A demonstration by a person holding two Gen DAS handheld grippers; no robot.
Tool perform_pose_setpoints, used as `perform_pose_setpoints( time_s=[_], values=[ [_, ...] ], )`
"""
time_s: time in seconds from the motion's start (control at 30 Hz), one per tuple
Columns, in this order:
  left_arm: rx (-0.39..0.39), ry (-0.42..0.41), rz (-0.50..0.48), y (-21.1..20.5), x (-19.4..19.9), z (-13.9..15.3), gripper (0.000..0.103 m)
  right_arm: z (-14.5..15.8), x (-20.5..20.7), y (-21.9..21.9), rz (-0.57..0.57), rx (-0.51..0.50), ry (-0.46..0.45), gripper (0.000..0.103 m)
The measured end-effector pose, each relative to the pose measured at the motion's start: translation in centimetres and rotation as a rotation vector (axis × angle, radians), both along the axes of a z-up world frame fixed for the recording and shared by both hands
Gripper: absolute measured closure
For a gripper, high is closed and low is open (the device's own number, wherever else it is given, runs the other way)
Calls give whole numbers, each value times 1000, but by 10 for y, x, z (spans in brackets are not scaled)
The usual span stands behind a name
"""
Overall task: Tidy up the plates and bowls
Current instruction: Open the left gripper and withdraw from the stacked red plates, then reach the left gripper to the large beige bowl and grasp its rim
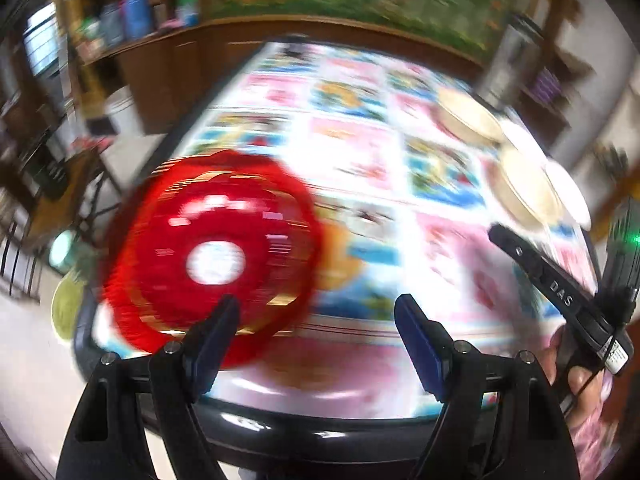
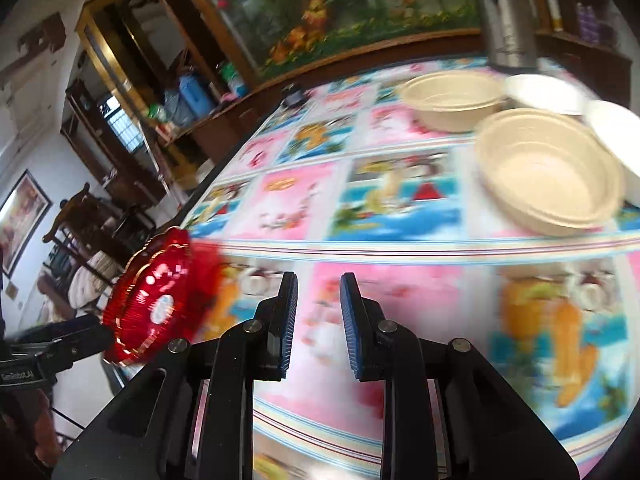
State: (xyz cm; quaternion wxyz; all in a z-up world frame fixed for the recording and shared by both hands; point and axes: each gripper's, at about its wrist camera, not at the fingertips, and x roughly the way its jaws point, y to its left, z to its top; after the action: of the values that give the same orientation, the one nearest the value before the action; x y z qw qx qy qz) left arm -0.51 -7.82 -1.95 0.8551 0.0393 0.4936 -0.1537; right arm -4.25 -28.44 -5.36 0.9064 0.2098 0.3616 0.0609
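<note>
Cartoon-printed cloth covers the table [image 2: 304, 204], its panels too blurred to read. Near its left edge lies a red scalloped plate [image 1: 212, 256], just beyond the left gripper [image 1: 316, 306], whose jaws stand wide apart with nothing between them. "DAS" shows on the right gripper's side only from the left wrist view. The right gripper [image 2: 318, 292] hangs nearly closed, gripping nothing. Its view alone shows two tan bowls [image 2: 548, 172] sharply at far right, beside white dishes [image 2: 618, 140].
</note>
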Motion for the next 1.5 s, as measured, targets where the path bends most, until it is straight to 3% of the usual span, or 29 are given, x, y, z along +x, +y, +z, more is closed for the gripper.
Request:
perform_pose_setpoints(
  time_s=[0.1,0.3,0.4,0.7,0.9,1.1,1.2,1.33,1.5],
  values=[
    [37,30,-99,-43,-8,-10,23,-2,-20,-26,-17,-12,-11,81],
    [80,67,-210,-105,-12,-19,23,-4,-52,-94,-122,71,-32,81],
    [74,77,-231,-126,-6,-17,23,-8,-63,-130,-198,112,-36,75],
    [-12,69,-198,-162,16,-4,23,-20,-69,-219,-367,362,-49,75],
    [1,94,-199,-174,25,-14,23,-21,-49,-227,-388,358,9,75],
    [25,38,-173,-194,64,5,23,-15,-16,-239,-395,373,94,75],
    [7,52,-136,-202,88,7,23,-18,-6,-247,-410,376,111,75],
    [-65,92,-106,-206,103,7,23,-28,-8,-251,-401,445,91,75],
    [-63,109,-107,-222,113,-1,23,-25,-7,-247,-362,462,50,75]
  ],
)
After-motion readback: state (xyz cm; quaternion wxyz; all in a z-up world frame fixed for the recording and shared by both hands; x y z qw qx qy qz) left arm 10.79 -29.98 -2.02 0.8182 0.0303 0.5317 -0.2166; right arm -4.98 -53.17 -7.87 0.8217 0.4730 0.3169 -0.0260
